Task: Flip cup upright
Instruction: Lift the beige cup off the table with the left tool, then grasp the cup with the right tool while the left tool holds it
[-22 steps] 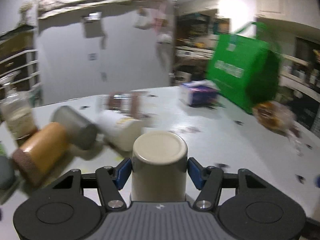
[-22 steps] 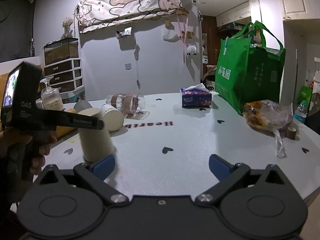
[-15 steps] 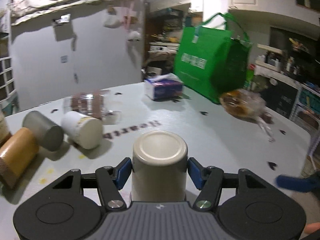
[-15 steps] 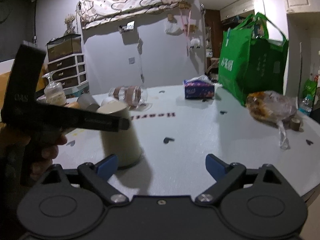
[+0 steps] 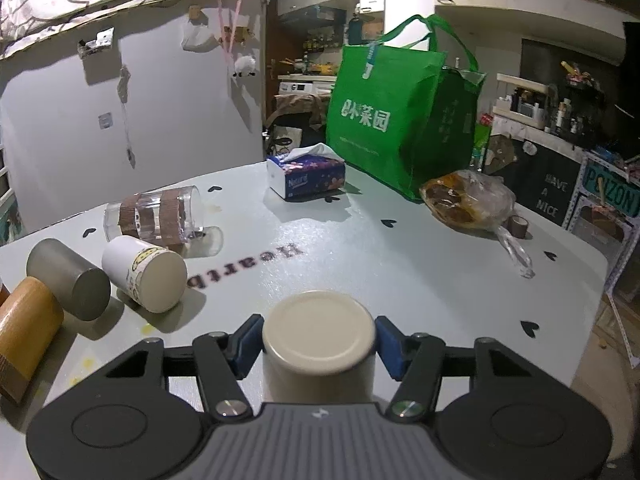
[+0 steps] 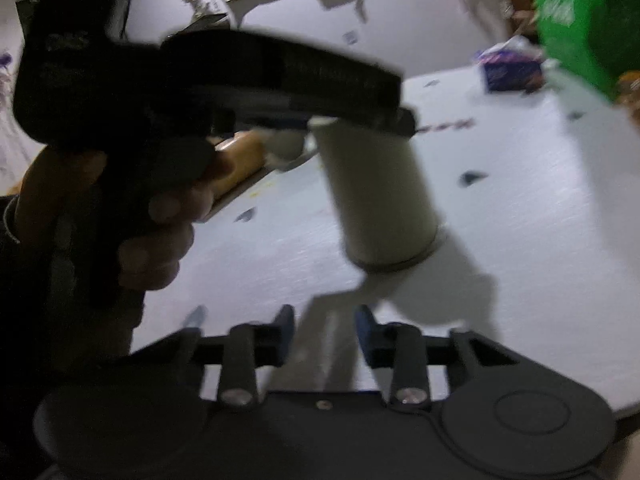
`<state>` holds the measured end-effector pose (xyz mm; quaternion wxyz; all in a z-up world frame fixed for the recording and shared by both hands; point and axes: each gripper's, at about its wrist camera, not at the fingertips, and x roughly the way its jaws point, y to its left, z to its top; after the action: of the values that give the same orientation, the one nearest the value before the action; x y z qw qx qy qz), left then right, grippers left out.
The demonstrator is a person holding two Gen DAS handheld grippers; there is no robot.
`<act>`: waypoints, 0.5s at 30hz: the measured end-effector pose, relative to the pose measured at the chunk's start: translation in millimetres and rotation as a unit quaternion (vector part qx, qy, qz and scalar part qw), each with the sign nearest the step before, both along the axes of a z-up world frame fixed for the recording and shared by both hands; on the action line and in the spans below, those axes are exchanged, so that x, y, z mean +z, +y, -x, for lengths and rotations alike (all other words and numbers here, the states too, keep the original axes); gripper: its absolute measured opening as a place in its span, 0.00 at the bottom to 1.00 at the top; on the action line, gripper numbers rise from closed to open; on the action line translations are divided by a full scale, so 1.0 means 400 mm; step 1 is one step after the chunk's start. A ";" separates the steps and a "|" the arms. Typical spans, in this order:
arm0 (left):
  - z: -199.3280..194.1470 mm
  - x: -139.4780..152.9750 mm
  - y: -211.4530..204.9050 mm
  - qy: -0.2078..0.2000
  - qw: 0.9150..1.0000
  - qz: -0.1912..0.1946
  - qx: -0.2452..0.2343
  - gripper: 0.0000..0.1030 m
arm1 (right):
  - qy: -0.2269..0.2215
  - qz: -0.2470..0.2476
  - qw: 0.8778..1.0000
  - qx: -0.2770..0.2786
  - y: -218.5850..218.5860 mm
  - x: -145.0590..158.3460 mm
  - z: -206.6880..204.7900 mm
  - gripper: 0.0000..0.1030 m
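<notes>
A cream cup stands upside down, flat base up, between my left gripper's blue pads, which are shut on its sides. In the right wrist view the same cup is tilted and lifted slightly off the white table, held near its top by the left gripper. My right gripper hangs in front of the cup, apart from it, empty, with its blue fingertips narrowly apart.
Lying on the table at left are a clear glass, a white cup, a grey cup and a wooden cylinder. A tissue box, green bag and bagged bread sit at the back right.
My left gripper has carried the cup toward the table's middle and tilted it off the surface. My right gripper has moved in closer and narrowed its fingers from wide open.
</notes>
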<state>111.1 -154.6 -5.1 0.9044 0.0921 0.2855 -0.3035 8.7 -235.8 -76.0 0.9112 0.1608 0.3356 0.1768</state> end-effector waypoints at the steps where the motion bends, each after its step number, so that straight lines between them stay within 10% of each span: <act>1: 0.006 0.000 0.004 0.000 1.000 0.000 -0.004 0.58 | 0.000 -0.006 1.000 0.005 0.009 -0.006 -0.006 0.25; 15: 0.111 0.011 0.165 0.011 0.998 0.052 -0.041 0.58 | -0.007 -0.036 0.999 -0.026 0.032 -0.031 -0.058 0.09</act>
<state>66.8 -88.5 -0.5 0.8914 0.0534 0.2752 -0.3560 32.0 -223.1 -88.3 0.9115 0.2007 0.3186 0.1657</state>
